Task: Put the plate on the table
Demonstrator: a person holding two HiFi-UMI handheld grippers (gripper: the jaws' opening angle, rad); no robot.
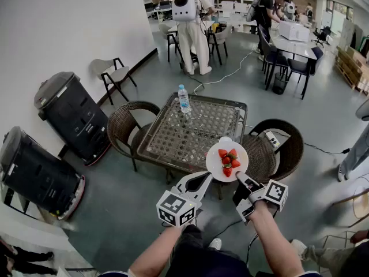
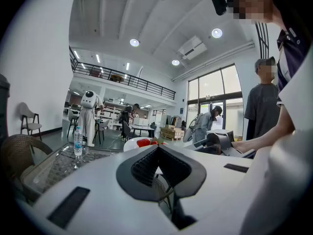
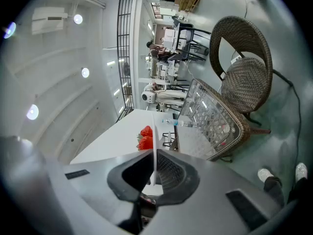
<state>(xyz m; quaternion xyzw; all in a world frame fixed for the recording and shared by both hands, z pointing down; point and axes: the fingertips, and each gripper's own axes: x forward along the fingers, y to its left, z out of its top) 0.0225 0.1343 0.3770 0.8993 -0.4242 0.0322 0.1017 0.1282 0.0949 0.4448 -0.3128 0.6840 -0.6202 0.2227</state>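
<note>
Plate: white plate with strawberries, held in the air over the near right corner of the glass-topped desk, beside a wicker chair.
My right gripper: pinching the plate's near rim; the rim runs edge-on between my jaws.
My left gripper: jaws pressed together on nothing, tip just beside the plate's near left edge.
Desk: a water bottle stands upright at its far side.

Left claw closed, empty; right claw clamped on plate rim.
</note>
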